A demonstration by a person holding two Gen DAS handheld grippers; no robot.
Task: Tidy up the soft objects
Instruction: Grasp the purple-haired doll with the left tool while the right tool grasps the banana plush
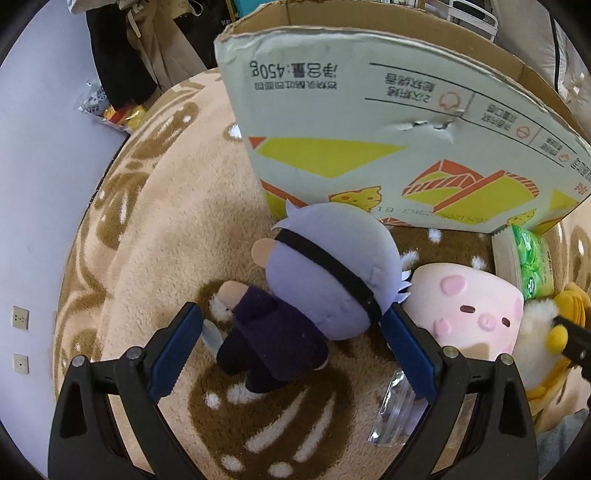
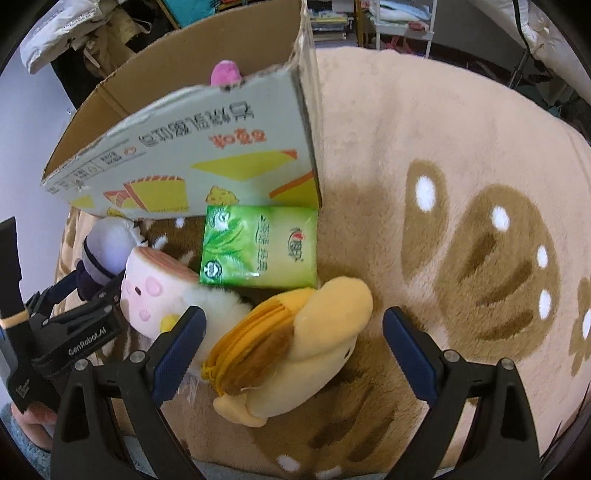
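A tan fleece blanket (image 2: 424, 147) patterned with brown blotches and white dots is covering the surface. At about nine o'clock in the left wrist view, a pale wall (image 1: 33, 184) is showing two sockets (image 1: 20, 316). Dark and beige garments (image 1: 147, 48) are hanging at eleven o'clock, above crinkled snack packets (image 1: 110, 110). A shelf of books (image 2: 328, 22) is standing at twelve o'clock in the right wrist view

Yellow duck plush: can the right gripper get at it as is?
Probably yes. The right gripper is open with the yellow duck plush lying between its fingers on the blanket, nothing covering it. The pink pig plush crowds the left finger.
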